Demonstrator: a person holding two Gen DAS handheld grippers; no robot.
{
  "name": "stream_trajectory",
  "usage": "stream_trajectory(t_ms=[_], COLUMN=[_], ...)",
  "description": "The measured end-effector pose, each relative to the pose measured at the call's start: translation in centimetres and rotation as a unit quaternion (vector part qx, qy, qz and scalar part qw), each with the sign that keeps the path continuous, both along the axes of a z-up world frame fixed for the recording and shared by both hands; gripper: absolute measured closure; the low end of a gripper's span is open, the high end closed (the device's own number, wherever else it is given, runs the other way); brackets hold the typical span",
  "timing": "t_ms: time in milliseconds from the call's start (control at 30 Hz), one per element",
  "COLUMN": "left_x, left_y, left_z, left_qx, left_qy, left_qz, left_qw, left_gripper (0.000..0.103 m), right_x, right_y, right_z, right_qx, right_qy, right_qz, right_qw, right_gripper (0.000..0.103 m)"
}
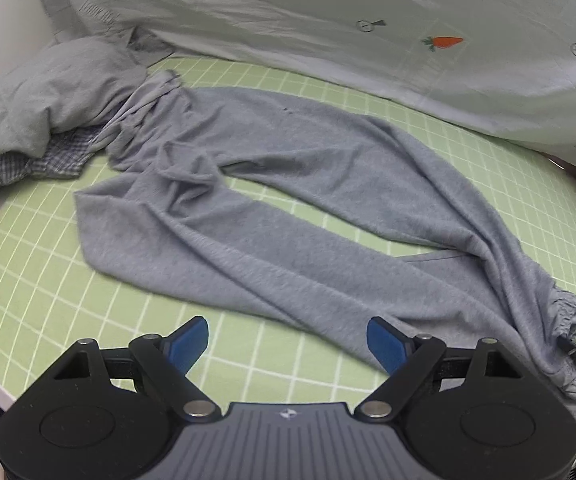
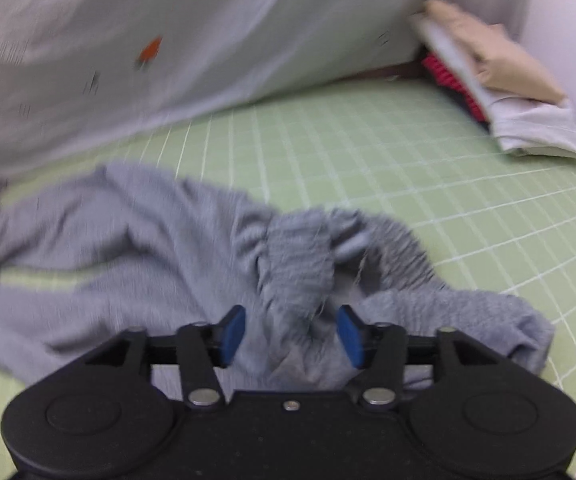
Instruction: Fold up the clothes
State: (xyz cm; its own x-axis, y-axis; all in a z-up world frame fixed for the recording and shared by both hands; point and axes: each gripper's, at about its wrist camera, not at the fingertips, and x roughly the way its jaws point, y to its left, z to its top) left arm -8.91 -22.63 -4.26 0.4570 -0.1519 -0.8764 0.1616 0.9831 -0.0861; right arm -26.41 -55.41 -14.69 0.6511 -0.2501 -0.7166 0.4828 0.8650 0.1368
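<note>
1. Lying spread on the green white-gridded mat, the grey soft-knit jogging trousers have legs splayed apart and the gathered waistband end toward the right hand-held gripper; not folded as they lie.
2. Left hand-held gripper hovers with blue pads wide apart, nothing between them, just short of the near leg's edge; right one also stands parted, bunched grey cloth between the pads, no pinch visible.
3. Risk: closing on that bunch could catch several layers at once; the fold would then drag crooked.
4. Risk: far cuffs touch the heap of grey cloth over blue checked fabric; pulling the trousers may drag it along.
5. Risk: the legs lie uneven and wrinkled; folding without smoothing would trap creases.
6. Hard to read: right wrist view is motion-blurred, so contact cannot be settled; the stacked beige and pale folded clothes hide their lower layers; the pale carrot-print sheet covers whatever lies behind.
</note>
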Motion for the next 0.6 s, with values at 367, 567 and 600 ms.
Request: stream_trajectory(t_ms=[367,567,600], left_x=[0.9,1.7,2.0], left_y=[-0.2,-0.8,-0.8], left_z=[-0.2,-0.1,-0.2], left_qx=[0.001,0.011,0.013], left_qy=[0.005,-0.003,-0.005], left_qz=[0.006,0.017,0.024], left_qw=[1.0,0.9998,0.9996], left_gripper=[0.016,0.016,0.016], right_x=[5.7,7.9,8.3], right_y=[-5.3,-6.2,-7.1], right_z=[-1.2,0.1,1.5], right_qx=[0.082,0.052,0.028], right_qy=[0.017,0.012,-0.013], right_qz=[-0.015,0.012,0.003], right_qw=[0.996,0.999,1.0], right_gripper=[0.04,0.09,0.091])
